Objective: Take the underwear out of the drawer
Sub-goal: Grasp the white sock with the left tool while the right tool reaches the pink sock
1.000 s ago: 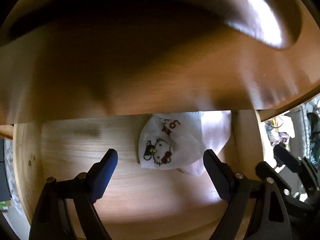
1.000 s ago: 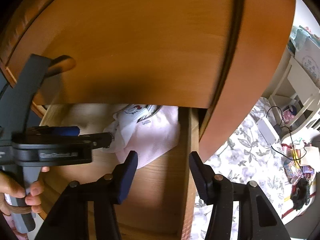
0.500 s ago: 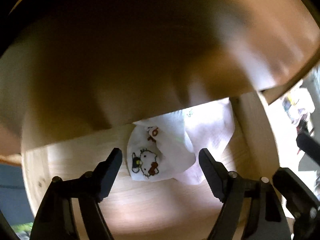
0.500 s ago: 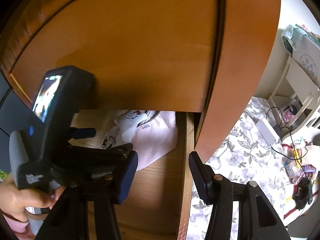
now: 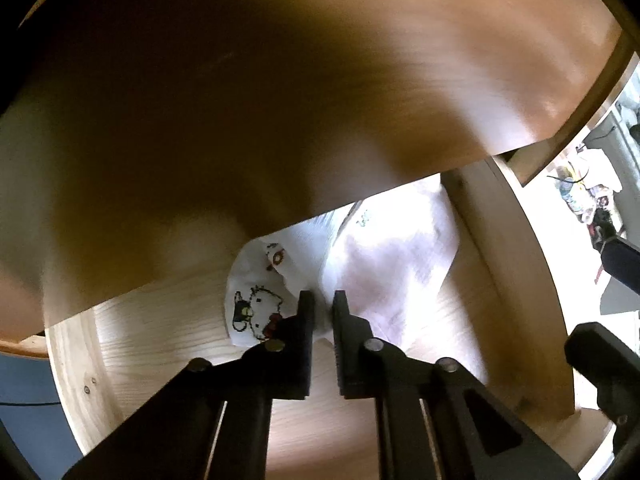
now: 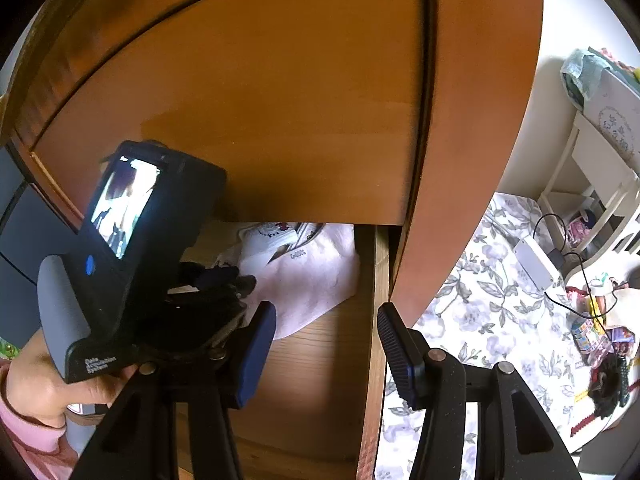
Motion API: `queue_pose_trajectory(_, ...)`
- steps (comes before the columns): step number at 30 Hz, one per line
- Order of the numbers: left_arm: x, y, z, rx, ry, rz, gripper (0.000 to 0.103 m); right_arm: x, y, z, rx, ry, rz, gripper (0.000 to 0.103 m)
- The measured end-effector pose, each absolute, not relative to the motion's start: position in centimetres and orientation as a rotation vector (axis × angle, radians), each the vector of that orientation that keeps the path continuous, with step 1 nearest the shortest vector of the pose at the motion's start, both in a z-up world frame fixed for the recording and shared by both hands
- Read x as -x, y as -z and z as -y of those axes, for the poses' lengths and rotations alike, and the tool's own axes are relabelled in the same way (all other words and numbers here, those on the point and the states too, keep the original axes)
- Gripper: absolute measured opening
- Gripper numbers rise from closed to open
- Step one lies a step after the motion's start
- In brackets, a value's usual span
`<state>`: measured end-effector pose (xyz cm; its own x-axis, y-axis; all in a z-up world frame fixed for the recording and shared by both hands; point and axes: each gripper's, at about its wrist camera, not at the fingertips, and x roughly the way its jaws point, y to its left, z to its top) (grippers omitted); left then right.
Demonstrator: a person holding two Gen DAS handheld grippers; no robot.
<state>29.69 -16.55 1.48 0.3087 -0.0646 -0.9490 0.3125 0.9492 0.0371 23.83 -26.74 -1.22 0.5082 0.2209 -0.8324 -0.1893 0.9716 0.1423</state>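
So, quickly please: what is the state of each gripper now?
Left gripper: closed on the white cartoon-print underwear in the drawer.
Right gripper: open, holding nothing.

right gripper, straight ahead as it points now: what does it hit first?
Probably the drawer's right side wall, which lies between the open right gripper fingers; beyond it, the cabinet front. Depth unclear.
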Motion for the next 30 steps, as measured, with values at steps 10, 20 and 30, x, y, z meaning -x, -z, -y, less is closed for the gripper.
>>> queue_pose_trajectory(10,-28.1,-3.8,9.0,-0.036,0.304,-1.190,0.007,-25.0,2.0,24.7,0.047,-0.293,-1.071,0.057)
queue_pose_trajectory(20,-23.8,-6.4,2.7,0.144,0.246,-1.075,0.006,-26.6,4.4,17.9,0.318,-0.474,-1.182,0.057)
queue_pose_trajectory(30,-22.5,-6.9,-0.1,0.205,0.214,-1.010,0.006,-27.2,7.5,13.9,0.525,-0.509,-1.254,0.052)
